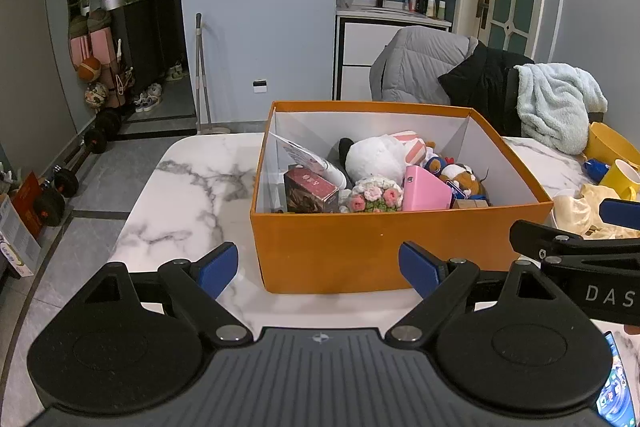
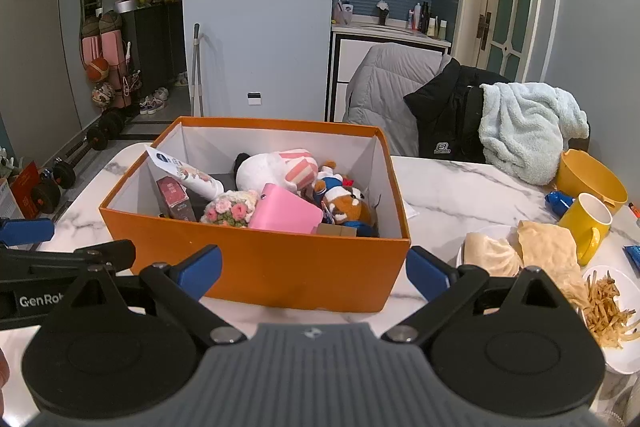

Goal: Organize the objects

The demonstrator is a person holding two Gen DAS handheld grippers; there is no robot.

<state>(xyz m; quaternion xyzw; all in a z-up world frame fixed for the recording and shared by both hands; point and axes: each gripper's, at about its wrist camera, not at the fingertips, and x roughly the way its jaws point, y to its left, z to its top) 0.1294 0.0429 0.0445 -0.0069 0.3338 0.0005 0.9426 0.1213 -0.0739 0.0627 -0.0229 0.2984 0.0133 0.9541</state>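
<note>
An open orange box (image 1: 384,251) sits near the middle of a marble table (image 1: 192,187), packed with a white plush toy (image 1: 376,159), a pink case (image 1: 426,191), a crocheted flower bunch (image 1: 374,195), a dark red carton (image 1: 310,191), a white tube (image 1: 308,159) and a brown stuffed animal (image 2: 348,207). Just short of the box's near wall, the left gripper (image 1: 318,265) and right gripper (image 2: 314,269) hover side by side, jaws spread wide and empty. To the right lie a yellow mug (image 2: 588,223), a yellow bowl (image 2: 592,181), flatbread (image 2: 548,247), and a plate of fries (image 2: 612,307). Coats and a pale blue blanket (image 2: 524,127) drape chairs at the far side.
</note>
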